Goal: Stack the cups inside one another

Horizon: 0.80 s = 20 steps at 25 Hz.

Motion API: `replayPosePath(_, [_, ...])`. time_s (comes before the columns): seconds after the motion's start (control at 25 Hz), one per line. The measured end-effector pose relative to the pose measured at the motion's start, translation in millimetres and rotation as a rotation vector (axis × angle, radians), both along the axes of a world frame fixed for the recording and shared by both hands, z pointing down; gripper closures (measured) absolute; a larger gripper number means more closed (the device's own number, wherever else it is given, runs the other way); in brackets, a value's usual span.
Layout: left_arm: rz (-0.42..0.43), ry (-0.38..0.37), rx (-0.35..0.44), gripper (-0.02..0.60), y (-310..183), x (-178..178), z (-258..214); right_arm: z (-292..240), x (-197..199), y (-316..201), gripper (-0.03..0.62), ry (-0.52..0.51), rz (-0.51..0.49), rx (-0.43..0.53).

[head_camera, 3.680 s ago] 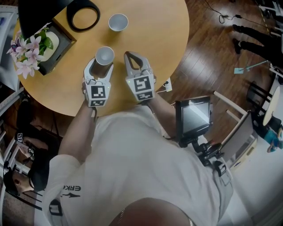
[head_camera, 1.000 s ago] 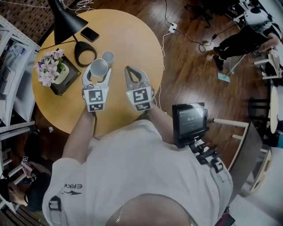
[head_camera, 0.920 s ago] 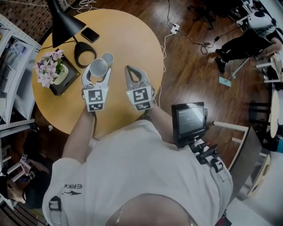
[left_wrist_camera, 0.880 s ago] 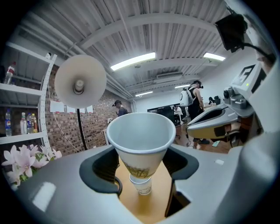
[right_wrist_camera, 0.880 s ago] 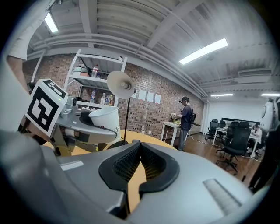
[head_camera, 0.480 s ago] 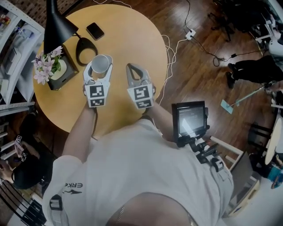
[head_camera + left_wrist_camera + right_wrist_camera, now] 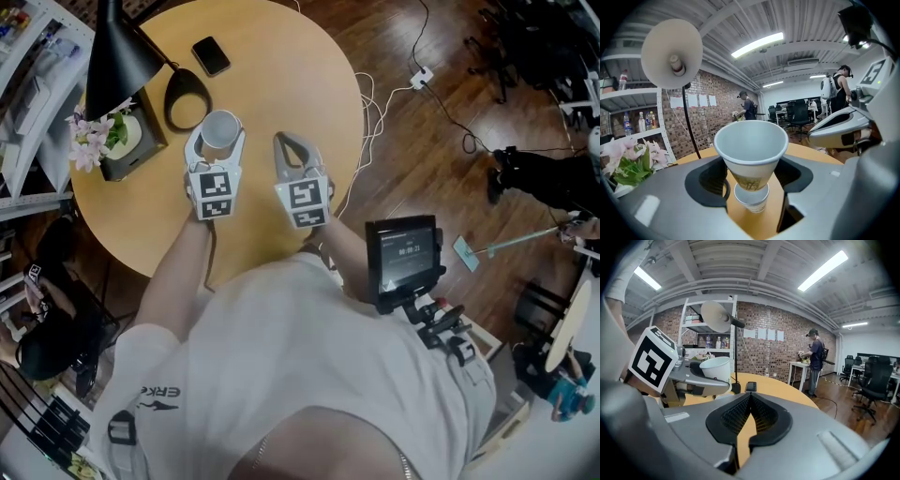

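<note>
Left gripper pinches upright cup directly over second cup on table, axes vertical and aligned; contact unclear. Right gripper pressed together, empty, farther, right of second cup.

Ceiling tubes light evenly; fisheye edges bend and darken.
</note>
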<state>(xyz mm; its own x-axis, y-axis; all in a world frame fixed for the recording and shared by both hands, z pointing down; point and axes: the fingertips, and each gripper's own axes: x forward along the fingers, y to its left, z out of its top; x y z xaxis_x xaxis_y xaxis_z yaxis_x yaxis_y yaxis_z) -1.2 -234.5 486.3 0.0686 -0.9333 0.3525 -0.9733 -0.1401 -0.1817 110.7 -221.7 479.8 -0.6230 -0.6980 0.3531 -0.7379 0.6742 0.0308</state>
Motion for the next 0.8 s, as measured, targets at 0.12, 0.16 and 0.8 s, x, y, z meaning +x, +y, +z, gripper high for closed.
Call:
replayPosePath(0.12, [-0.023,0.001,-0.025,0.267,-2.1,-4.2,12.3,3.5,-2.0,-2.1,0.580,0.003,-0.009,-0.006])
replayPosePath(0.16, [-0.028,0.000,-0.036,0.265,-2.5,-5.0,17.7,5.6,-2.4,-3.1,0.580,0.006,-0.011,-0.009])
replayPosePath(0.8, [-0.037,0.025,-0.117,0.264,-11.3,-17.9,76.3,40.2,-18.4,-22.6,0.580,0.043,-0.003,-0.052])
